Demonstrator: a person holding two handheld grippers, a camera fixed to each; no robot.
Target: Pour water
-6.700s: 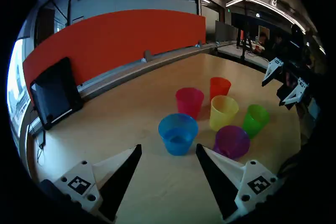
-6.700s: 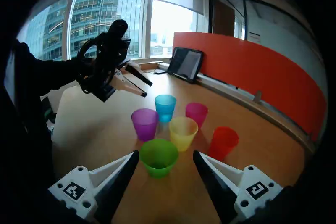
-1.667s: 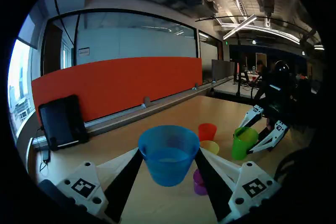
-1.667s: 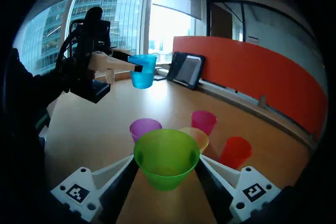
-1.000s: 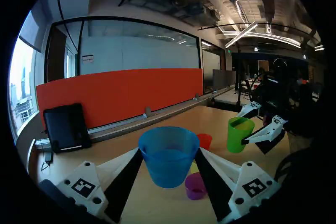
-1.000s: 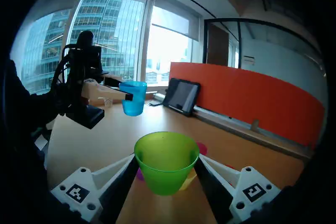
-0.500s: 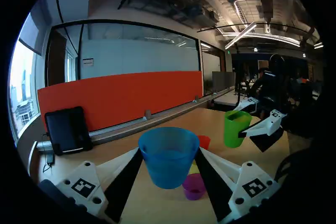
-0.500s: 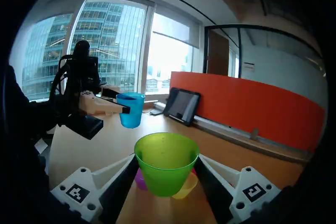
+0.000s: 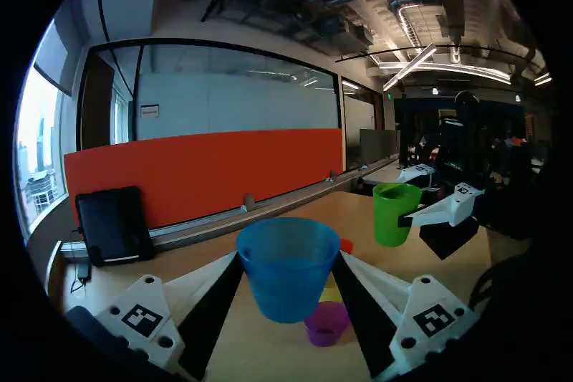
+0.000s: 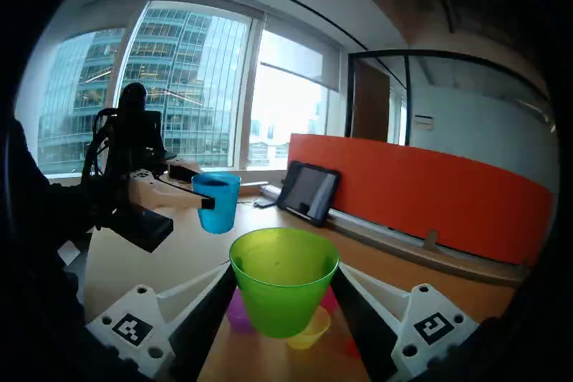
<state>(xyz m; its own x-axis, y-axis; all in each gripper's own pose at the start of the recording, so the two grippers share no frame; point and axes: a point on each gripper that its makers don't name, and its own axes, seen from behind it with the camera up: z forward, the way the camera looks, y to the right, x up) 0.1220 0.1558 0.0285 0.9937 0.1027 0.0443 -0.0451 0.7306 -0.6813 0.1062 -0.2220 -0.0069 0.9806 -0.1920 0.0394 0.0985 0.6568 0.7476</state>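
- Clenching the blue cup between both fingers of the left gripper, one on its left wall and one on its right, rim up, lifted well above the worktop.
- Grasping the green cup the same way in the right gripper, with both fingers pressing its sides, mouth upward, raised off the worktop.
- Hanging at the far right of the left gripper view: the green cup, roughly upright between white fingers, well apart from the blue cup, with open air between the two.
- Hanging at the far left of the right gripper view: the blue cup, about upright, pinched at finger ends, with a dark sleeve behind the tool.
- Leaving the water level unclear: cannot tell through the tinted walls of either cup.
- Standing on the worktop underneath: a purple cup near and just right of the blue cup, with a yellow cup and a red cup farther off, both mostly hidden behind the blue cup and the right finger.
- Peeking out beside the green cup in the right gripper view: slivers of purple, yellow and a pink cup.
- Leaning at the far left edge of the worktop: a dark tablet, set against a long orange partition.
- Filling the far left of the right gripper view: tall windows with towers outside.
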